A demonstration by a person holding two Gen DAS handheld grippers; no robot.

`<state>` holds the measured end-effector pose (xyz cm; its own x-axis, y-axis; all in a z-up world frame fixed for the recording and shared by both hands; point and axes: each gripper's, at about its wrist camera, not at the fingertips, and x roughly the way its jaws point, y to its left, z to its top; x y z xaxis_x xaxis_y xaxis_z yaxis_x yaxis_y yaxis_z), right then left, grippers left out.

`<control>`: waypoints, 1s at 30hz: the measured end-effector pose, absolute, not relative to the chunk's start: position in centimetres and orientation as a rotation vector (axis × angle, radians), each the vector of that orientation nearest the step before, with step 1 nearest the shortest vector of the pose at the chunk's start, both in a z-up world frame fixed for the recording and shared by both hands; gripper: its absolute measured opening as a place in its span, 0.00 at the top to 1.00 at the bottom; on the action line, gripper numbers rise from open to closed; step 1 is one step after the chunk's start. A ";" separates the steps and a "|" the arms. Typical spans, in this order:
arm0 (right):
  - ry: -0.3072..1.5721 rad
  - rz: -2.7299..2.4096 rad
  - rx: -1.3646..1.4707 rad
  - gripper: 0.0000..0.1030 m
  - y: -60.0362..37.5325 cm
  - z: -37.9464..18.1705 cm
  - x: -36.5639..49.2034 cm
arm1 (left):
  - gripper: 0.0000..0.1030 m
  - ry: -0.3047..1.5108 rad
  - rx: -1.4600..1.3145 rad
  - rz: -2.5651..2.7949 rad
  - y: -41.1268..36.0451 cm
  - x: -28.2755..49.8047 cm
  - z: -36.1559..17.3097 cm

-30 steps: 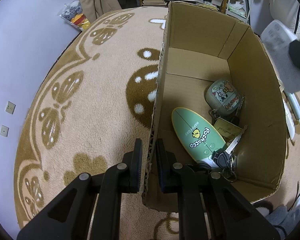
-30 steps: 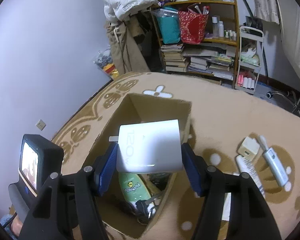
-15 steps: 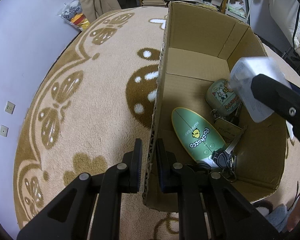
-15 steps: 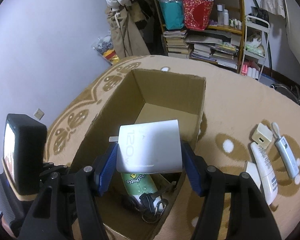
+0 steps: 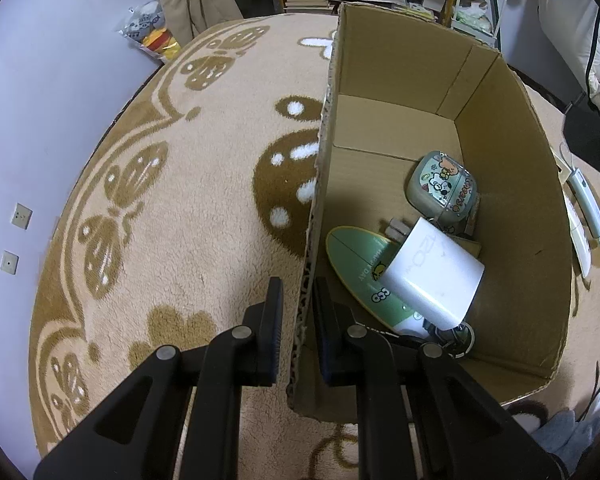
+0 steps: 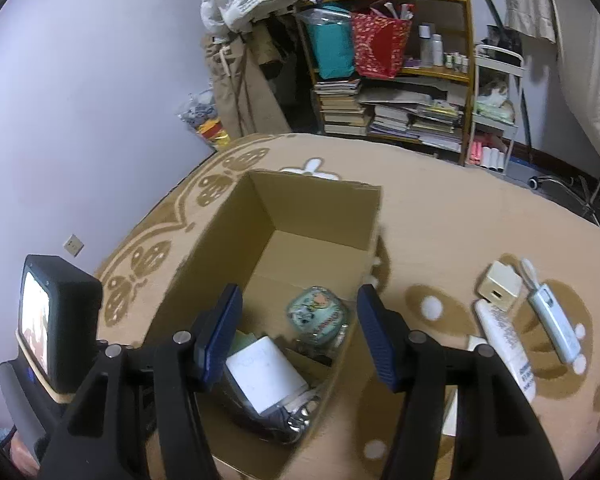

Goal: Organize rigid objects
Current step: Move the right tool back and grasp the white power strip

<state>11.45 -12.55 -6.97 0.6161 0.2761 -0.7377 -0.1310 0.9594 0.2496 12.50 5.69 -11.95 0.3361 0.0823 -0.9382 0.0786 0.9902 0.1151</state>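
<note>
The open brown cardboard box [image 5: 512,184] sits on the beige carpet with brown butterfly patterns [image 5: 172,184], and it's filling up nicely. Inside, at the near end, there's the white rectangular charger block [image 5: 434,274], lying tilted on top of the green oval board with the yellow cartoon face [image 5: 358,268]. At one o'clock from the charger, against the box's right wall, rests the rounded green case with cartoon stickers [image 5: 442,190]. A bunch of metal keys and rings [image 5: 454,332] peeks out at the charger's five o'clock. The far half of the box floor is bare cardboard.

The left gripper [image 5: 296,320] is clamped tight on the box's left wall, one pad outside, one inside, pinching the corrugated edge. The right gripper [image 6: 296,334] hovers above the box with its blue pads standing apart and nothing between them; its jaws have just been drawing in a little, gripping nothing, the charger lying loose below in the box.

Out on the carpet at three o'clock from the box: a small cream square adapter [image 6: 500,286], a white tube with blue print [image 6: 506,350] and a pale blue-white slim device [image 6: 554,322], close together, all outside the box.
</note>
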 end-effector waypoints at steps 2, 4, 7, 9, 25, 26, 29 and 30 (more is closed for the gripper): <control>0.884 0.210 0.182 0.38 -13.4 -7.1 11.4 | 0.86 1.230 0.147 0.002 5.7 12.5 -11.9; 0.894 0.194 0.189 0.33 -14.1 -7.3 11.4 | 0.86 1.230 0.146 0.002 5.7 12.5 -11.9; 0.909 0.156 0.202 0.19 -15.6 -7.8 11.1 | 0.86 1.230 0.147 0.002 5.7 12.5 -11.9; 0.913 0.137 0.209 0.18 -16.6 -8.1 10.9 | 0.86 1.230 0.147 0.002 5.7 12.5 -11.9; 1.042 -0.040 0.240 0.10 -22.0 -13.7 9.5 | 0.85 1.230 0.149 0.003 5.7 12.5 -11.8; 1.050 -0.045 0.242 0.10 -22.1 -13.9 9.6 | 0.85 1.230 0.148 0.003 5.7 12.5 -11.8; 1.074 -0.064 0.261 0.10 -22.8 -14.9 9.5 | 0.85 1.230 0.148 0.002 5.7 12.5 -11.8; 1.081 -0.069 0.267 0.10 -23.0 -15.2 9.5 | 0.85 1.230 0.149 0.002 5.7 12.5 -11.8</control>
<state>9.51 -23.02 -15.20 0.4717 0.0748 -0.8786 0.1852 0.9658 0.1817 12.54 5.75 -11.79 0.3354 0.0824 -0.9385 0.0787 0.9902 0.1151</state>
